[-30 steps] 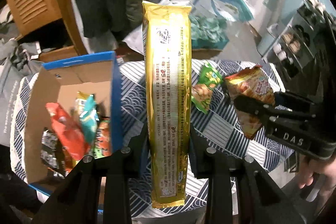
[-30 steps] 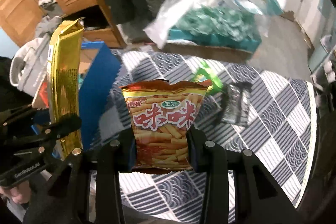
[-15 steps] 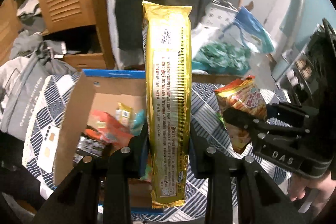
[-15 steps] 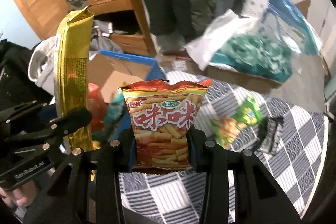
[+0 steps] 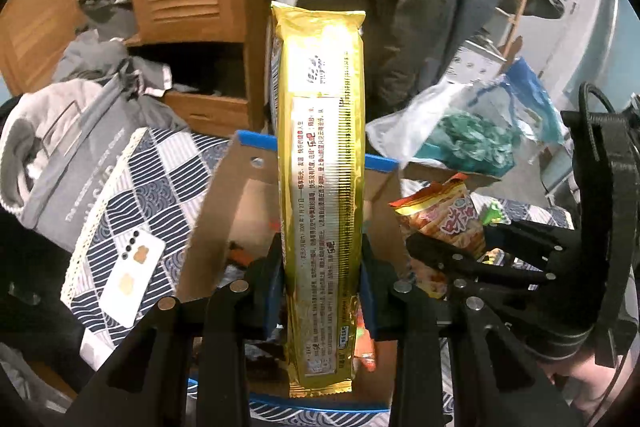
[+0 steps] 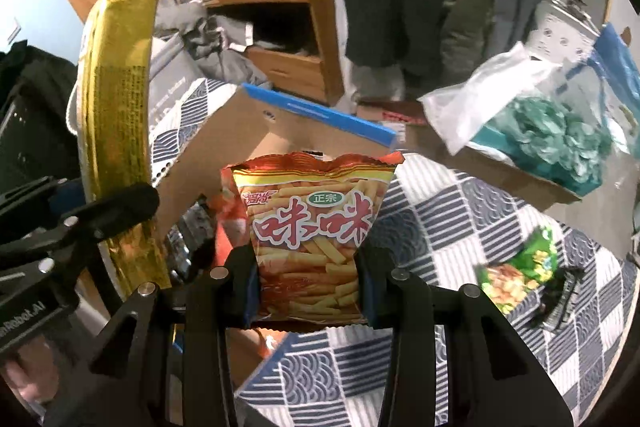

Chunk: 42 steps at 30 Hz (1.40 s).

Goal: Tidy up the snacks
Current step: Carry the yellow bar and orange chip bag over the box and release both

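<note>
Left gripper [image 5: 322, 279] is clamping a tall gold packet [image 5: 322, 163], hiding much of the cardboard box [image 5: 224, 211] beneath. Right gripper [image 6: 306, 283] is squeezing a red chip bag [image 6: 312, 227] by the box's edge; a green snack [image 6: 520, 267] is lying on the checked tablecloth [image 6: 440, 227], beside something dark and blurred.

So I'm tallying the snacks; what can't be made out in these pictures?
- Cardboard box contents: left wrist view, hidden by the gold packet and jaws.
- Same contents: right wrist view, blocked by the orange chip bag.
- Dark wrapper beside the green packet: too blurred to identify.
</note>
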Available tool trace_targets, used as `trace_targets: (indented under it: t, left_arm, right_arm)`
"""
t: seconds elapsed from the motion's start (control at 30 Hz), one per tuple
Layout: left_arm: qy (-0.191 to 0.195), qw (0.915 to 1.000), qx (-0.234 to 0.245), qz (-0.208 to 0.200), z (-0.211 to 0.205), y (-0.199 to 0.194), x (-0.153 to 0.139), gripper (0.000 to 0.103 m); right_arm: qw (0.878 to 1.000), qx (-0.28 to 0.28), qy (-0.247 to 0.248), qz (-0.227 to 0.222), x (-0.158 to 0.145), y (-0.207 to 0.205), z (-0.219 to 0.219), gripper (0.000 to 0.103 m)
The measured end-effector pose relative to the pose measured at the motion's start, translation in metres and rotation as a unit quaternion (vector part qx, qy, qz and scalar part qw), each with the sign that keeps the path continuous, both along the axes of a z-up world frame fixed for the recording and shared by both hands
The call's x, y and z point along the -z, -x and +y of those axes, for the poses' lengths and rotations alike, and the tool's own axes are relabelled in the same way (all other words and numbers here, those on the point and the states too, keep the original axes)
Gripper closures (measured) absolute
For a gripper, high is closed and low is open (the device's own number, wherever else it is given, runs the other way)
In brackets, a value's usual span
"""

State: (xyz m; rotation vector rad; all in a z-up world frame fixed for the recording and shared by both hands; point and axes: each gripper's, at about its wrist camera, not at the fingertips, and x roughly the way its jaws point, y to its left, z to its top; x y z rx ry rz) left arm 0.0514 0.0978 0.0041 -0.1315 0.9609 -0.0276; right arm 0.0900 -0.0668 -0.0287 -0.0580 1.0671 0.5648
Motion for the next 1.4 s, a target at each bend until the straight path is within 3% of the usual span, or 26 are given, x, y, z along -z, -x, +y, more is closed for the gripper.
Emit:
trace_targets:
  t: [0.3,0.63,0.77,0.87,1.07,1.4]
  left_arm:
    - [-0.006,0.9993,-0.016,0.034,0.026,-0.009,0.028,0.07]
    - [-0.027,0.9977,-0.032,0.054,0.031,-0.013,0.048,0.07]
    - [-0.042,0.9974,-0.043,0.039,0.032,-0.012,0.043,0.07]
    - [-0.051,0.9971,-0.052,0.023,0.034,-0.011,0.036,0.062]
    - [-0.059,0.9966,-0.055,0.019,0.031,-0.011,0.032,0.058]
    - [-0.081,0.9958,-0.041,-0.006,0.012,-0.008,0.021,0.039]
  right_arm:
    - [1.0,-0.006,0.018,0.016,0.023,-0.015,0.027,0.066]
    - [1.0,-0.006,0.023,0.014,0.025,-0.02,0.032,0.065]
    - [1.0,-0.006,0.028,0.011,0.024,-0.02,0.034,0.057]
    - [1.0,-0.002,0.027,-0.002,0.02,-0.019,0.034,0.044]
    - [0.999,0.009,0.035,-0.023,0.011,-0.018,0.03,0.036]
    - [0.996,0.019,0.064,-0.057,-0.001,-0.01,0.016,0.032]
